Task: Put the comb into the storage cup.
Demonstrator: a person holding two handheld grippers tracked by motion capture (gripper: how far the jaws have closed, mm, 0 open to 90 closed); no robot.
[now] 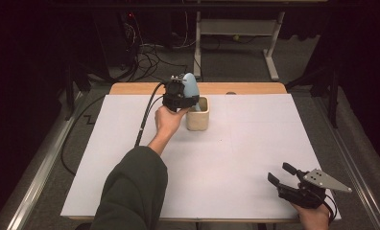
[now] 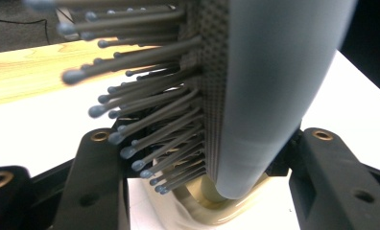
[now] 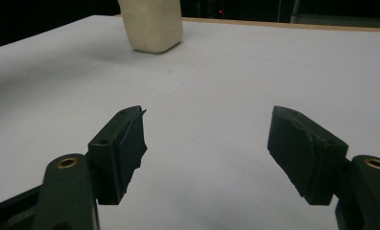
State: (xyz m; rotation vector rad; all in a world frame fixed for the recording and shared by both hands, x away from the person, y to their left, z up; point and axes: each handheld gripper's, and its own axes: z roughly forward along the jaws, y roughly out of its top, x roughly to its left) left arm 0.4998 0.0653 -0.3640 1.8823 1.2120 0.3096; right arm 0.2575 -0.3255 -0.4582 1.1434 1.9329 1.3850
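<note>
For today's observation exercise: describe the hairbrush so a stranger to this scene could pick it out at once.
Start at the white sheet covering the table, then find the cream cup near its far edge. Standing upright in that cup, clamped by the left gripper, is the hairbrush: pale blue-grey, with ball-tipped bristles, and the one coloured item there.

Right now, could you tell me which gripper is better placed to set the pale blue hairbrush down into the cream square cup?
Left: the left gripper already grips the pale blue hairbrush above the cream square cup; the right gripper sits open, far off.
</note>
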